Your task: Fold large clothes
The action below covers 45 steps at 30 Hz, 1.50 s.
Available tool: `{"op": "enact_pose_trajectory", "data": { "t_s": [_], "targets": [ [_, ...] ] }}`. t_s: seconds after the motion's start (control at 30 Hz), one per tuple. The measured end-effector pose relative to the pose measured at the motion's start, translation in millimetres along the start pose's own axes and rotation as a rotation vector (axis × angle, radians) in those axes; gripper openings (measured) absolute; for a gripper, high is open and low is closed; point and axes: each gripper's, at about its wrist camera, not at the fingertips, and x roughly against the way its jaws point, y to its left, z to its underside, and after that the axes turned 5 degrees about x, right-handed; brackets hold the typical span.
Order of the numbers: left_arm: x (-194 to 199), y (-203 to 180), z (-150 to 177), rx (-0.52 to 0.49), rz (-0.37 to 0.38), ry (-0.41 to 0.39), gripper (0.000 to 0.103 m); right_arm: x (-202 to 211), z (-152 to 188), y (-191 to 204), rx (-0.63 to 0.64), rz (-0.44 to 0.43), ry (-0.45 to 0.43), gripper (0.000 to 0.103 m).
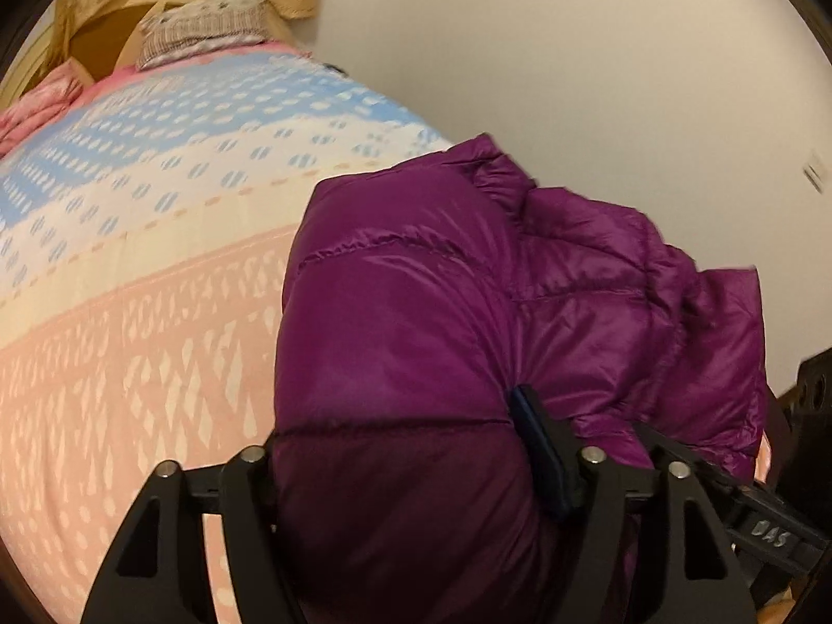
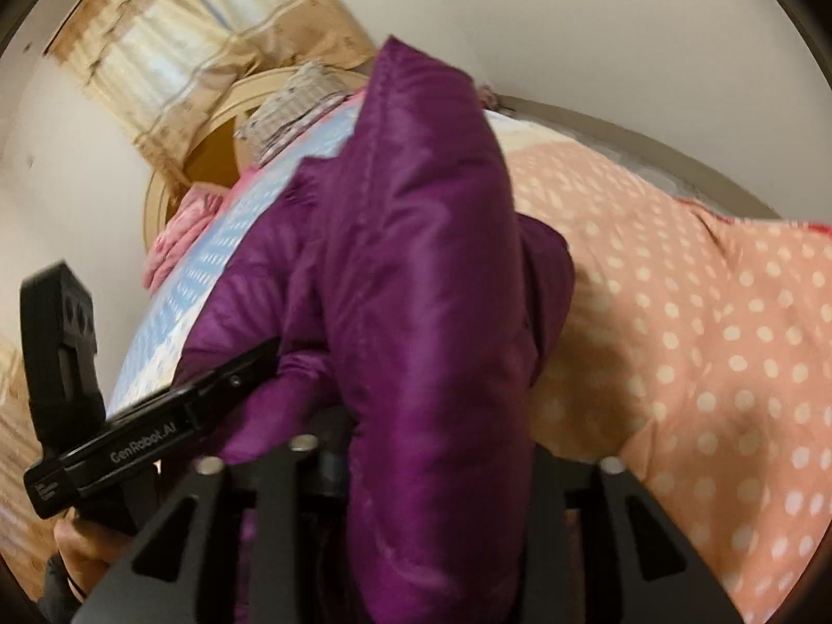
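Note:
A purple puffer jacket (image 1: 416, 312) lies bunched on the bed at its near edge. My left gripper (image 1: 411, 447) is shut on a thick fold of it; only the right blue-padded finger (image 1: 541, 447) shows, the left is buried in fabric. In the right wrist view the jacket (image 2: 416, 260) rises as a tall fold between my right gripper's (image 2: 437, 468) fingers, which are hidden by the fabric. The left gripper's body (image 2: 156, 437) shows at the lower left, against the jacket's side.
The bed has a pink, cream and blue patterned sheet (image 1: 130, 286) and a pink polka-dot quilt (image 2: 702, 364). Pillows (image 1: 208, 21) and a headboard (image 2: 208, 119) stand at the far end. A white wall (image 1: 572, 52) runs alongside, with curtains (image 2: 171, 41) behind.

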Motion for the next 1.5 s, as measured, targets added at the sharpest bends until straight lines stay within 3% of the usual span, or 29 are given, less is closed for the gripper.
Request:
{"op": "enact_pose_trajectory", "data": {
  "t_s": [0.07, 0.17, 0.3, 0.37, 0.43, 0.5, 0.53, 0.63, 0.9, 1.07, 1.3, 1.43, 1.5],
  "targets": [
    [-4.5, -6.9, 5.4, -0.023, -0.020, -0.003, 0.078, -6.6, -5.6, -12.3, -0.059, 0.006, 0.026, 0.063],
    [-10.9, -10.1, 6.2, -0.042, -0.042, -0.016, 0.082, 4.7, -14.7, -16.6, -0.070, 0.047, 0.013, 0.063],
    [-19.3, -9.3, 4.2, -0.043, -0.062, -0.014, 0.084, 52.5, -32.6, 0.8, -0.018, 0.238, -0.179, 0.064],
    [-19.9, -12.5, 4.6, -0.060, -0.079, -0.018, 0.084, 64.1, -39.3, 12.4, -0.007, 0.249, -0.256, 0.064],
    [-21.2, -14.3, 4.7, -0.081, -0.098, -0.020, 0.084, 44.7, -51.0, 27.1, 0.052, 0.239, -0.210, 0.062],
    [-22.5, -15.0, 5.0, -0.104, -0.112, -0.022, 0.085, 8.4, -52.5, 43.4, 0.112, 0.251, -0.116, 0.051],
    [-23.1, -13.6, 5.1, -0.108, -0.113, -0.022, 0.085, -1.6, -50.5, 37.3, 0.116, 0.273, -0.084, 0.045],
    [-26.4, -4.7, 2.8, -0.082, -0.096, -0.007, 0.085, -37.3, -34.1, 17.4, 0.063, 0.333, -0.009, 0.045],
    [-32.4, -2.0, 3.3, -0.065, -0.098, -0.019, 0.086, -38.7, -18.8, -23.5, -0.057, 0.224, -0.016, 0.055],
    [-37.3, 2.9, 2.0, -0.039, -0.083, -0.015, 0.088, -39.1, -20.3, 2.8, 0.037, 0.344, -0.023, 0.056],
    [-30.4, 4.9, 4.8, -0.026, -0.081, -0.015, 0.088, -35.1, -15.1, 5.1, 0.059, 0.388, -0.032, 0.056],
    [-5.6, 3.0, 10.3, -0.071, -0.095, 0.006, 0.088, -29.1, -11.6, 11.2, 0.086, 0.482, -0.003, 0.076],
    [14.2, 1.9, 15.7, -0.098, -0.099, -0.017, 0.088, -11.5, -7.9, 19.2, 0.113, 0.489, 0.008, 0.078]
  ]
}}
